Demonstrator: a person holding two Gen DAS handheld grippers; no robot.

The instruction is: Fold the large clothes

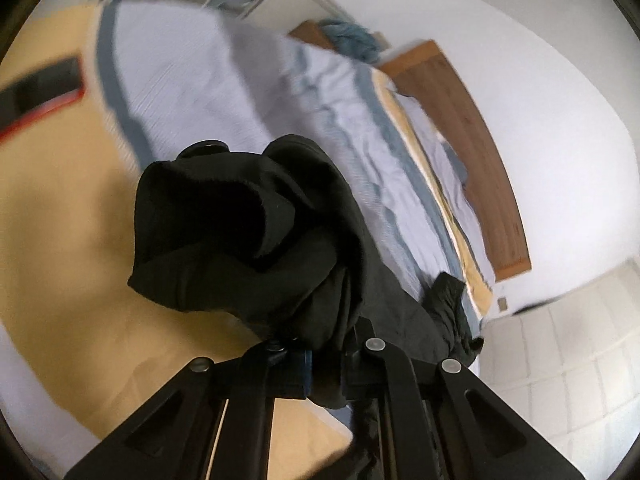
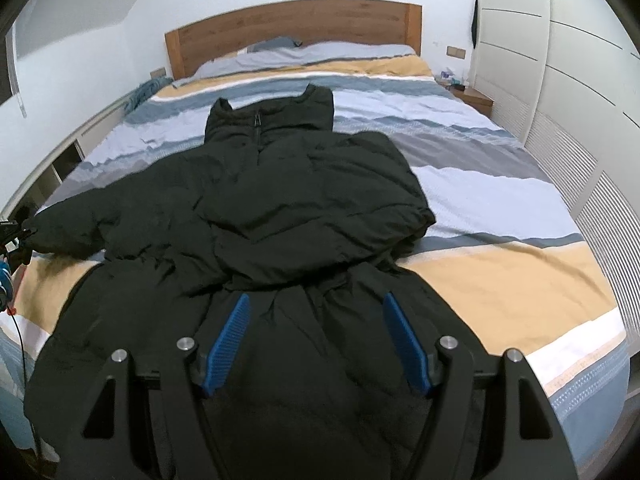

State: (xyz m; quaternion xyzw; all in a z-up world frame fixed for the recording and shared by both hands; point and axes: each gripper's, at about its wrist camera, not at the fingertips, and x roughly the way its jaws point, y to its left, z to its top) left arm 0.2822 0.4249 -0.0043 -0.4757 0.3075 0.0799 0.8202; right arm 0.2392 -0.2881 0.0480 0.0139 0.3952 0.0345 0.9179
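A large black padded jacket [image 2: 280, 208] lies face up on the striped bed [image 2: 500, 272], collar toward the headboard, its right sleeve folded across the chest. Its left sleeve stretches out to the left edge, where my left gripper [image 2: 12, 240] holds the cuff. In the left wrist view the left gripper [image 1: 320, 350] is shut on the black sleeve cuff [image 1: 240, 240], which bunches up over the fingers and hides them. My right gripper [image 2: 316, 340] is open, its blue pads [image 2: 228, 340] spread above the jacket's lower part, holding nothing.
A wooden headboard [image 2: 292, 28] and pillows [image 2: 320, 54] stand at the far end. White wardrobe doors [image 2: 580, 80] line the right side with a small bedside table [image 2: 474, 98]. A blue cloth [image 2: 140, 94] lies at the bed's left edge by low shelves [image 2: 60, 160].
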